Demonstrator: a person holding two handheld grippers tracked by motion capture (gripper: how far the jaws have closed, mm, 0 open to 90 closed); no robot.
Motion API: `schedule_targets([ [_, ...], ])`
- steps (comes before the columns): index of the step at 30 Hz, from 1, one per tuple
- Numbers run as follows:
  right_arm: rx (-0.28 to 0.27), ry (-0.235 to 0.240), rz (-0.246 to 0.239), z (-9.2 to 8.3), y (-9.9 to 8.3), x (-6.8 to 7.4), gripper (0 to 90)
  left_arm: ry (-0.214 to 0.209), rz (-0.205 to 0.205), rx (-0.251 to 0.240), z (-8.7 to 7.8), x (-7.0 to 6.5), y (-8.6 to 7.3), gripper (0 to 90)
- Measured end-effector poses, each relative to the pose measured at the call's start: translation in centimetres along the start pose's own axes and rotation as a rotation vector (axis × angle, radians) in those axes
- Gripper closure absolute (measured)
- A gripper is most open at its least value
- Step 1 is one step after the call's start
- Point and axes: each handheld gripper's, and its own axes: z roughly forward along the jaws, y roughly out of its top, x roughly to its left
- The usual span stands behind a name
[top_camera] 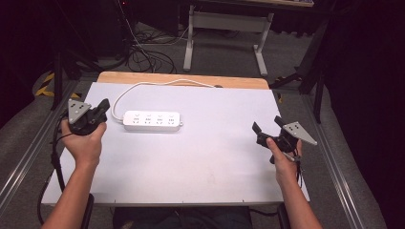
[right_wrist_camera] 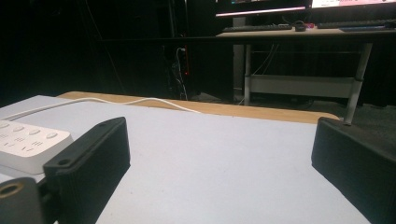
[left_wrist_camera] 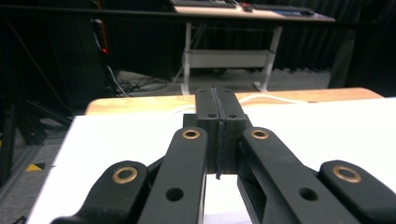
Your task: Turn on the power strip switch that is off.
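A white power strip (top_camera: 152,120) lies on the white table top (top_camera: 200,162), left of centre, and its white cable (top_camera: 143,86) curls toward the far edge. Left of the strip, a hand holds my left gripper (top_camera: 103,106) off the surface. Its jaws are pressed together with nothing between them, as my left gripper (left_wrist_camera: 218,116) shows in its own view. My right gripper (top_camera: 265,125) is held near the table's right edge, open and empty. In the right gripper view the power strip (right_wrist_camera: 25,142) lies at far left beyond the wide-apart fingers (right_wrist_camera: 88,154).
A wooden strip (top_camera: 181,79) runs along the table's far edge. Beyond it stand a white desk frame (top_camera: 224,28) and tangled cables (top_camera: 143,52) on the floor. Metal rails (top_camera: 334,157) flank the table on both sides.
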Motion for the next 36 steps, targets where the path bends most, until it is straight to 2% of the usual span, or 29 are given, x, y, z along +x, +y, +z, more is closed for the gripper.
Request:
schedule_targets([
  [1,-0.001,0.002,0.001,0.0,0.0,0.0,5.0,-0.013,0.009,0.021,0.8,-0.5,0.3,90.0],
  [6,0.002,0.005,0.0,0.2,0.0,-0.1,5.1,-0.019,0.02,0.064,2.2,-0.9,0.9,90.0],
  [12,-0.003,0.002,0.005,0.1,0.0,-0.2,5.3,-0.02,0.06,0.116,3.8,-1.3,1.8,90.0],
  [16,-0.003,0.002,0.004,0.1,0.0,-0.2,5.4,-0.041,0.075,0.148,4.9,-2.0,2.3,90.0],
  [21,-0.001,0.006,0.002,0.1,0.1,-0.2,5.4,-0.078,0.113,0.19,6.4,-3.1,2.6,90.0],
  [30,-0.006,0.0,-0.001,0.1,0.1,-0.4,5.5,-0.129,0.161,0.313,9.6,-5.2,2.2,90.0],
  [36,0.001,0.003,-0.013,0.2,0.1,-0.3,5.5,-0.186,0.165,0.419,12.5,-6.1,0.7,90.0],
])
